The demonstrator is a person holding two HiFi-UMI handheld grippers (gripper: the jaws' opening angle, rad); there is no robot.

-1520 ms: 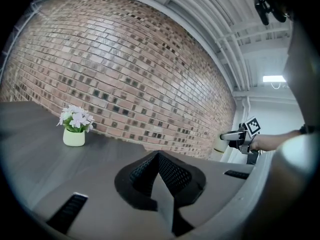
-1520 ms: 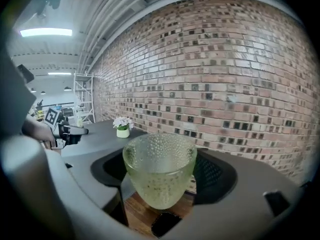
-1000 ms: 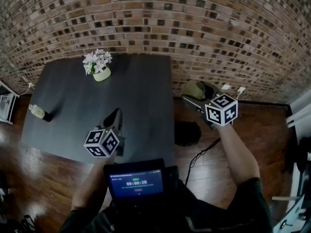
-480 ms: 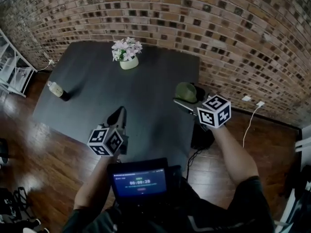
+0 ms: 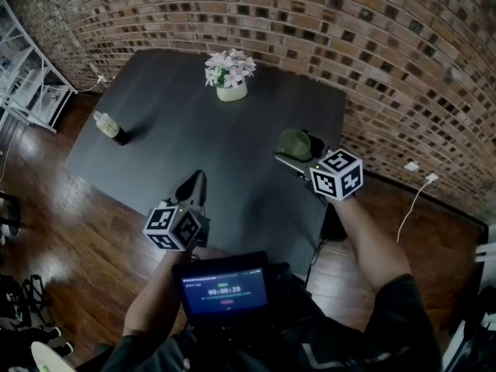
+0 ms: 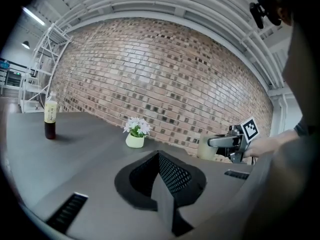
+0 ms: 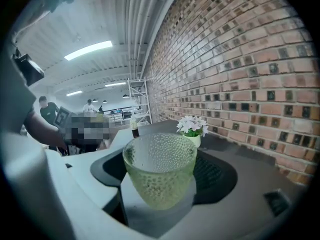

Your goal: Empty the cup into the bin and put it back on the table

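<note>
A green dimpled glass cup stands upright between the jaws of my right gripper, which is shut on it; the cup looks empty. In the head view the cup is over the right part of the dark table, near its far right edge. Whether it touches the tabletop I cannot tell. My left gripper is shut with nothing in it, low over the table's near side. From the left gripper view the cup shows at the right, in the right gripper.
A pot of white flowers stands at the table's far side and a small bottle at its left. The dark bin sits on the wooden floor by the table's right edge, mostly hidden by my right arm. A brick wall runs behind.
My right gripper has carried the cup leftward from above the floor by the bin to over the table's right part. The left gripper has moved a little further over the table.
</note>
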